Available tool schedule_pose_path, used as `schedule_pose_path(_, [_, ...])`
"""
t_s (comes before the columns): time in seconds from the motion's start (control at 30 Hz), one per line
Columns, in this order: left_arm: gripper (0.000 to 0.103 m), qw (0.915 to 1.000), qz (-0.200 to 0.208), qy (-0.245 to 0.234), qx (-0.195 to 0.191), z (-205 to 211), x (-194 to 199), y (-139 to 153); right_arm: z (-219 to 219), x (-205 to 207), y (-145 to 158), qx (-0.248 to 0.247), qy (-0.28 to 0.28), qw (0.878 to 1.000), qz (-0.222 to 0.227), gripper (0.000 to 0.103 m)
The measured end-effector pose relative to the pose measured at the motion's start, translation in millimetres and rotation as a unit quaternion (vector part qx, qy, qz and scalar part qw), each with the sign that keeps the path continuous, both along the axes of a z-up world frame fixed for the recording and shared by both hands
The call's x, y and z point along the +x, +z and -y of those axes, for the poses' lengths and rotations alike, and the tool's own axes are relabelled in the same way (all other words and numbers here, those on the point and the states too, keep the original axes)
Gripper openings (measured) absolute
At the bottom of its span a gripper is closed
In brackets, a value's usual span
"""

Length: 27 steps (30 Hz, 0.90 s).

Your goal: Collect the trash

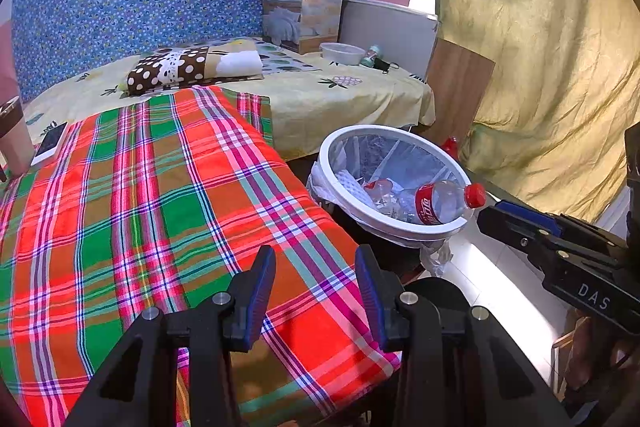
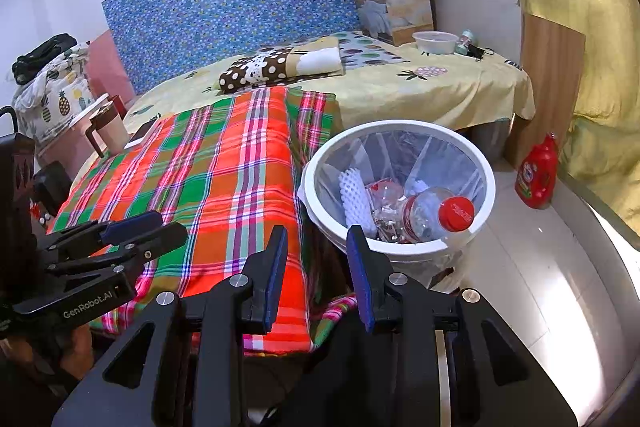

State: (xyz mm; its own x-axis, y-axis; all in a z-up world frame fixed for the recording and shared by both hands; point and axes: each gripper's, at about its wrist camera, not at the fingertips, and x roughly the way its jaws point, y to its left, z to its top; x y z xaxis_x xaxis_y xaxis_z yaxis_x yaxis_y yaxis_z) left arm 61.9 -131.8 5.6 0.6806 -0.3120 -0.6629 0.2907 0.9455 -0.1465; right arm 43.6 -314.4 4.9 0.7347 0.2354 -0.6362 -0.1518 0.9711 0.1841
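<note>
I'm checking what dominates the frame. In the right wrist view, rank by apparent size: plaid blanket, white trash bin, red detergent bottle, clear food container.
1. plaid blanket
2. white trash bin
3. red detergent bottle
4. clear food container, though it sits farther back, so it may only look smallest.

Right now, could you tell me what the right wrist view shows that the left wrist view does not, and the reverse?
Only the right wrist view shows the red detergent bottle on the floor whole, beside the wooden board, and the pineapple-print bundle at far left. Only the left wrist view shows the phone plainly, lying on the bed at the blanket's corner. Both show the white bin with the red-capped bottle inside, the plaid blanket, and both grippers, left gripper and right gripper, open and empty.
</note>
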Motion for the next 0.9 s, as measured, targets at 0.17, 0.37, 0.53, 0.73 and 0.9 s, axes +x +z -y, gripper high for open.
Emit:
schedule_pose_path(0.17, [0.041, 1.0, 0.001, -0.001, -0.005, -1.4, -0.1, 0.5, 0.2, 0.3, -0.1, 0.0, 0.0, 1.0, 0.0, 0.033])
schedule_pose_path(0.37, [0.041, 1.0, 0.002, -0.001, -0.005, -1.4, 0.0, 1.1, 0.0, 0.4, -0.1, 0.0, 0.0, 1.0, -0.001, 0.033])
schedule_pose_path(0.53, [0.041, 1.0, 0.004, -0.004, 0.001, 1.7, -0.9, 0.9, -0.1, 0.2, 0.0, 0.0, 0.0, 1.0, 0.0, 0.033])
schedule_pose_path(0.73, [0.041, 0.9999, 0.006, -0.008, 0.009, 5.5, -1.3, 0.6, 0.0, 0.4, -0.2, 0.0, 0.0, 1.0, 0.0, 0.033])
schedule_pose_path(0.9, [0.041, 0.9999, 0.007, -0.01, 0.01, 6.1, -1.6, 0.5, 0.9, 0.4, 0.0, 0.0, 0.0, 1.0, 0.0, 0.033])
